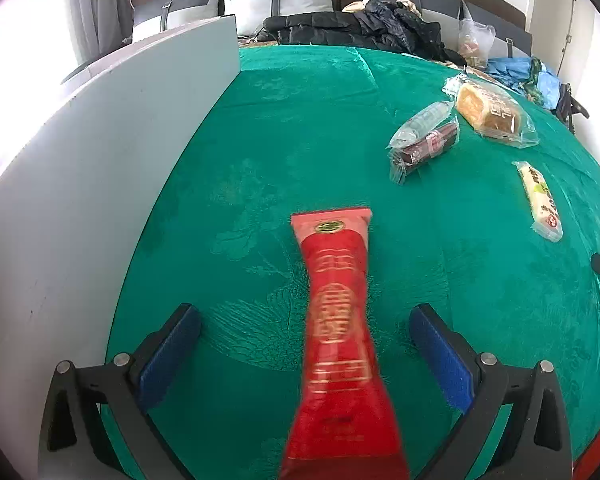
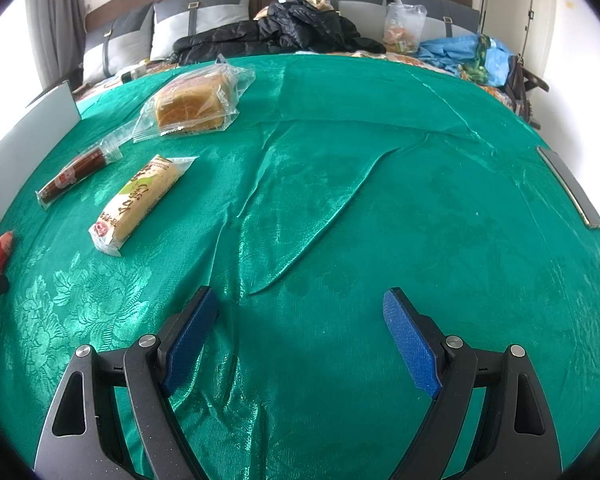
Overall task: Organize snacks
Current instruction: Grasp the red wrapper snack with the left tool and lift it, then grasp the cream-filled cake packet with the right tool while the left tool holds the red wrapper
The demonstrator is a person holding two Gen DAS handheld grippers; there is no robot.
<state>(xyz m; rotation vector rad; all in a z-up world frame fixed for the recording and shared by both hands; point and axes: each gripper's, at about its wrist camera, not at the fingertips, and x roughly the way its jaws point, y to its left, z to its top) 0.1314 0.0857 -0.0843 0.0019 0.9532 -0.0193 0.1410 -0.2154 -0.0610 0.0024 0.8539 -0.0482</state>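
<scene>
Left wrist view, gripper: the left gripper (image 1: 305, 354) stood with jaws wide apart, neither blue pad (image 1: 171, 356) touching anything.
Left wrist view, placed item: a long red foil snack packet with gold print (image 1: 337, 340) lay on the green embossed cloth (image 1: 300, 120) between the pads, pointing to 12 o'clock; judged set down, released.
Left wrist view, remaining items: at 1 to 2 o'clock, a dark sausage in clear wrap (image 1: 426, 142), a bagged bread loaf (image 1: 492, 110) and a cream wafer-style bar in white wrap (image 1: 539, 200) lay scattered, apparently unsorted.
Left wrist view, border: a grey board (image 1: 100, 160) ran along 9 to 11 o'clock.
Right wrist view, gripper: the right gripper (image 2: 300, 336) was spread open over bare cloth, holding nothing.
Right wrist view, items: sausage, bar and loaf sat at 10 to 11 o'clock.
Progress: one packet seemingly placed; three appeared left.
</scene>
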